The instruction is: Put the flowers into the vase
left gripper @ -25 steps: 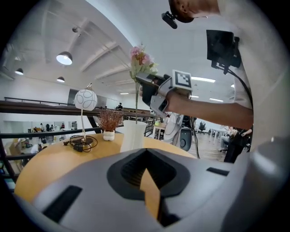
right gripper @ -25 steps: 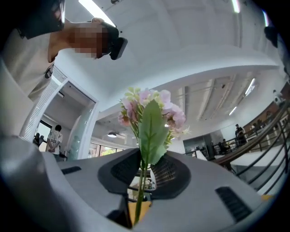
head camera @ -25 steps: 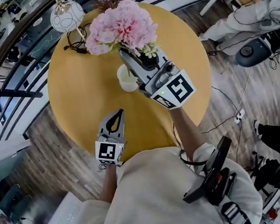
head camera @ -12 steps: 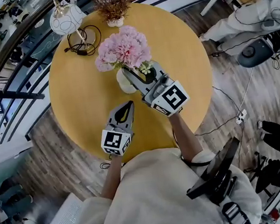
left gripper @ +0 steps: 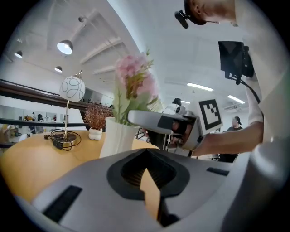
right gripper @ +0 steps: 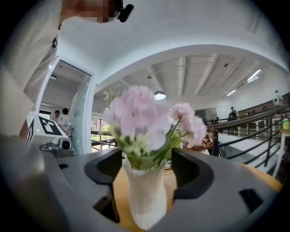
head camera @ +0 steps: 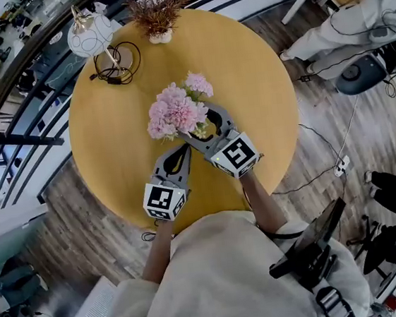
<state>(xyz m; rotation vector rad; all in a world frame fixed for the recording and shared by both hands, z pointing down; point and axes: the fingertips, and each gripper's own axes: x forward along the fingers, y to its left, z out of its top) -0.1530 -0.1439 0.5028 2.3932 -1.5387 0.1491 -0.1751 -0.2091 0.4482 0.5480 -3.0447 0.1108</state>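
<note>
Let the opening right claw point(head camera: 195, 124) spread wide, pads clear of the vase point(right gripper: 146, 199) between them, mid-bench point(head camera: 109, 129), with the flowers point(head camera: 176, 110) already inside. Draw straight back without nudging either. Keep the clenched, empty left claw point(head camera: 181, 150) aside.

Round yellow table point(head camera: 244, 64), three items standing on it.
I note a white vase point(right gripper: 146, 195) near centre; a globe lamp point(head camera: 91, 30) with coiled cable point(head camera: 118, 65) and a small potted dried plant point(head camera: 158, 24) stand at the far edge.
</note>
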